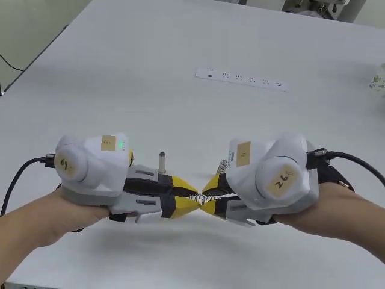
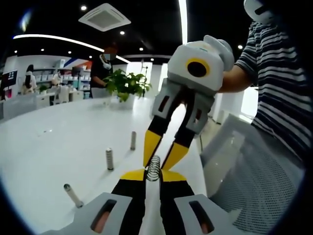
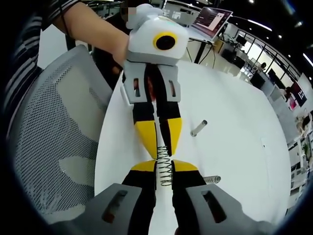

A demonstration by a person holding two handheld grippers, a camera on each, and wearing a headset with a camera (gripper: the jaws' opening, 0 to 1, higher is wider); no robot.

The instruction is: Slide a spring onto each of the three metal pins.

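Metal spring (image 1: 200, 197) horizontal between left hand-held gripper (image 1: 191, 202), right hand-held gripper (image 1: 209, 202)

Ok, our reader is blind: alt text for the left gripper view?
Two yellow-tipped claws, the left claw from below and the right claw from above, meet on one small spring. Left of them, three metal pins stand on a white table.

Head view was bright, evenly lit from above — white table (image 1: 180, 48) nearly washed out, one soft shadow near its front edge. Gripper views bent hard at the edges; ceiling lights (image 2: 183, 19) flared, the background was soft — the spring (image 2: 154, 169) was sharp.
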